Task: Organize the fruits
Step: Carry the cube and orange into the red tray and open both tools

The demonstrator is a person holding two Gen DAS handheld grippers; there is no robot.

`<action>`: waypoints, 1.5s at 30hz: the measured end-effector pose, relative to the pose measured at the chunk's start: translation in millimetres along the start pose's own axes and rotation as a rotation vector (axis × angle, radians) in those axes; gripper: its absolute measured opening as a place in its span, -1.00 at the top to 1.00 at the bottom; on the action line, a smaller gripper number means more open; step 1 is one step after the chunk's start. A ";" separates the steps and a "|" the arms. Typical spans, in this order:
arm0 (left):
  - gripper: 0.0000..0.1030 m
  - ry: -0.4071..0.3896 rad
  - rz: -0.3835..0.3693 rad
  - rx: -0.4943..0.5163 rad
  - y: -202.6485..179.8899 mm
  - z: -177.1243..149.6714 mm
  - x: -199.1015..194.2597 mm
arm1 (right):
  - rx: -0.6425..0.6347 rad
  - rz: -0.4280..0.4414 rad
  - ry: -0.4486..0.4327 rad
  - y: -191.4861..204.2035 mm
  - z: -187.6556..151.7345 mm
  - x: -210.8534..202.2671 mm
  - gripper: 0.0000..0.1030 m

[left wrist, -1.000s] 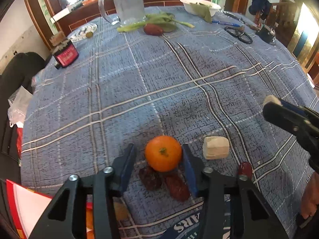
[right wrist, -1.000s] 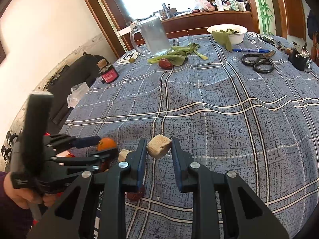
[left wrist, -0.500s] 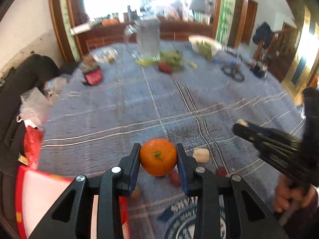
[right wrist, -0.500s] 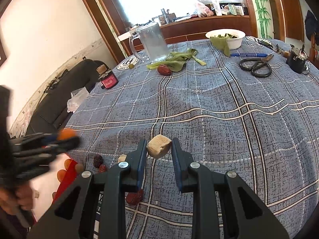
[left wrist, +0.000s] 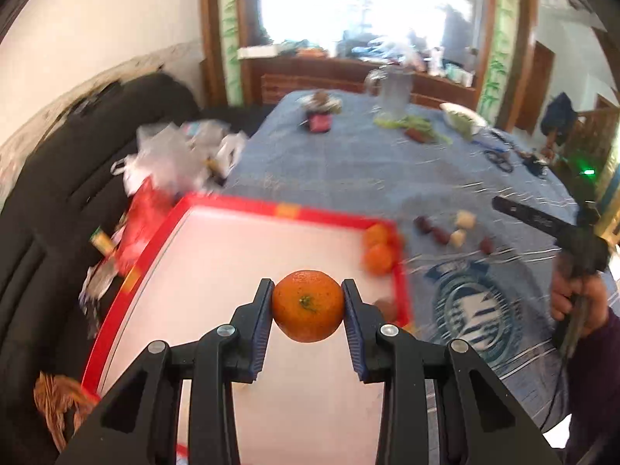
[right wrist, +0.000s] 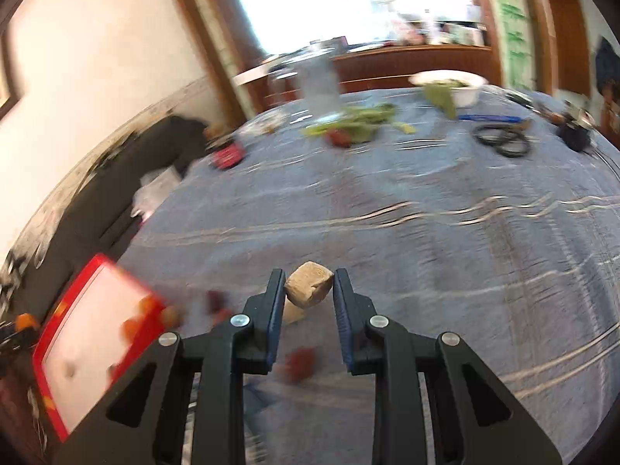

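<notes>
Orange (left wrist: 307, 305), clamped in the left gripper (left wrist: 306, 310), had moved from the tablecloth to above the red-rimmed tray (left wrist: 248, 206), whose middle lay bare. The right gripper (right wrist: 309, 290) stayed clamped on a beige chunk (right wrist: 309, 287), right of the tray.

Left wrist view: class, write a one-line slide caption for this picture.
Left tongs grip an orange above the red tray, where two oranges lie.

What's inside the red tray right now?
Two oranges sit in the far right corner of the tray, a brownish fruit at its right rim. The left gripper and its orange hide the near part.
</notes>
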State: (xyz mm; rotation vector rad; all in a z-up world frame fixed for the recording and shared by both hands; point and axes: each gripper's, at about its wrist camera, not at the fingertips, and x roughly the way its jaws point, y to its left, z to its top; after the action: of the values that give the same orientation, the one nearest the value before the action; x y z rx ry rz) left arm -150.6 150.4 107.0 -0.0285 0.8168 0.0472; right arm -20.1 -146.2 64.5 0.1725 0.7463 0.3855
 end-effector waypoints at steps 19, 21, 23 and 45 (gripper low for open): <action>0.33 -0.025 0.122 -0.065 74.0 -53.2 7.7 | -0.331 0.277 0.267 233.5 -88.3 36.0 0.47; 0.33 -0.021 0.114 -0.071 77.6 -55.6 9.8 | -0.331 0.274 0.282 237.3 -91.7 42.5 0.47; 0.33 -0.018 0.103 -0.075 80.2 -57.1 11.6 | -0.328 0.270 0.289 238.7 -93.8 44.8 0.47; -0.39 -0.017 0.209 -0.134 93.5 -57.5 8.2 | -0.288 0.245 0.240 227.7 -80.3 32.9 0.34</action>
State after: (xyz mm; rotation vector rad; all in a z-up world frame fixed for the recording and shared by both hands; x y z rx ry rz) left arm -191.8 241.5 61.0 -0.0693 0.7963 0.2995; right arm -117.1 76.9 51.2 -0.0565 0.8985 0.7505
